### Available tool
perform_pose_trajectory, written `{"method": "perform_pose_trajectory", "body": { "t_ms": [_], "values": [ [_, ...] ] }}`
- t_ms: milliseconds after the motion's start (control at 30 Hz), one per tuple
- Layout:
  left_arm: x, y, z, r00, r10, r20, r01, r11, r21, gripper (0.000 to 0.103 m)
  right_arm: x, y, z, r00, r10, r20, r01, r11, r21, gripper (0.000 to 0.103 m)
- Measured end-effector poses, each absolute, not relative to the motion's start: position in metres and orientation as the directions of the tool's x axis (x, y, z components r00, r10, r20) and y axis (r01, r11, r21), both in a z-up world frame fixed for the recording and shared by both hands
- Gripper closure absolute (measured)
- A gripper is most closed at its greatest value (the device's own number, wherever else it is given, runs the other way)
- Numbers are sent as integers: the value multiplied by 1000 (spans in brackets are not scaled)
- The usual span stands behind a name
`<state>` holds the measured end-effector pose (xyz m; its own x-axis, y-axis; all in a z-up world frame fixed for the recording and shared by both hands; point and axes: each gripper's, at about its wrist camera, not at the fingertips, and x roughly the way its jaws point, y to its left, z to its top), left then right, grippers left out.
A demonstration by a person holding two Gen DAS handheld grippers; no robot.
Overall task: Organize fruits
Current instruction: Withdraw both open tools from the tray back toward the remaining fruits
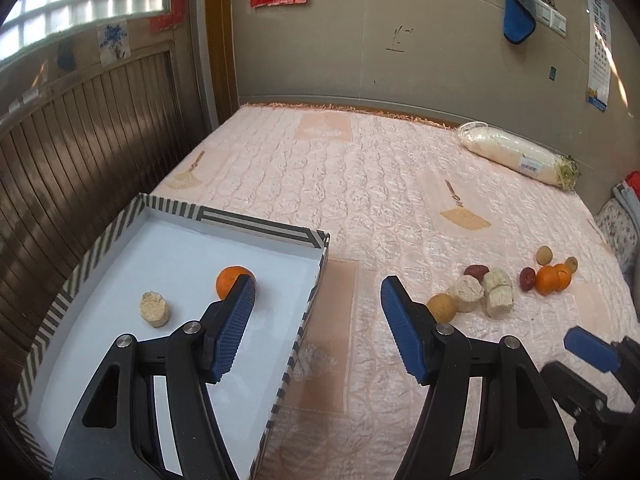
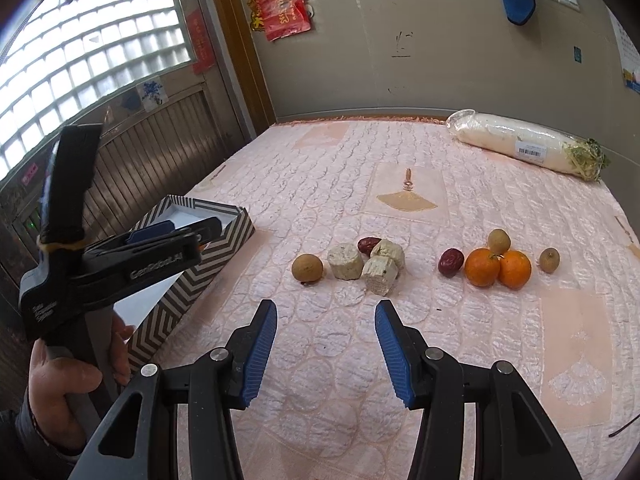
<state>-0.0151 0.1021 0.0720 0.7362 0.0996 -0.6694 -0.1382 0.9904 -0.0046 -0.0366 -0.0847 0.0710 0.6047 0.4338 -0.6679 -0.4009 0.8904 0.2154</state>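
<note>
A striped box (image 1: 256, 225) with a white floor holds one orange (image 1: 230, 278) and a pale cut chunk (image 1: 155, 309). My left gripper (image 1: 316, 292) hangs open and empty above the box's right wall. On the pink quilt lie a longan (image 2: 307, 267), three pale chunks (image 2: 345, 261), a red date (image 2: 368, 245), a second date (image 2: 451, 262), two oranges (image 2: 482, 267) and two more longans (image 2: 499, 241). My right gripper (image 2: 326, 312) stands open and empty just short of the chunks. A hand (image 2: 68, 380) holds the left gripper (image 2: 208, 232) over the box (image 2: 208, 256).
A plastic-wrapped white radish (image 2: 528, 144) lies by the far wall. Dark wooden panelling (image 1: 80, 152) runs along the left of the box. Folded cloth (image 1: 624, 220) sits at the quilt's right edge. A blue rag (image 1: 518, 8) hangs on the wall.
</note>
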Motion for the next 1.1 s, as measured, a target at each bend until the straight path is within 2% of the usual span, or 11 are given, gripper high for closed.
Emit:
{"method": "perform_pose_trajectory", "body": {
  "t_ms": [433, 933, 1100],
  "values": [
    [-41, 66, 81, 755, 49, -654, -63, 998, 2, 37, -54, -95, 83, 654, 394, -646, -374, 911, 177, 54],
    [-36, 52, 71, 721, 21, -693, -29, 1000, 0, 37, -49, -110, 72, 646, 363, -671, -332, 926, 182, 54],
    [-26, 59, 65, 686, -34, -726, -1, 999, -48, 37, -40, -114, 62, 633, 358, -687, -320, 928, 188, 54]
  ]
}}
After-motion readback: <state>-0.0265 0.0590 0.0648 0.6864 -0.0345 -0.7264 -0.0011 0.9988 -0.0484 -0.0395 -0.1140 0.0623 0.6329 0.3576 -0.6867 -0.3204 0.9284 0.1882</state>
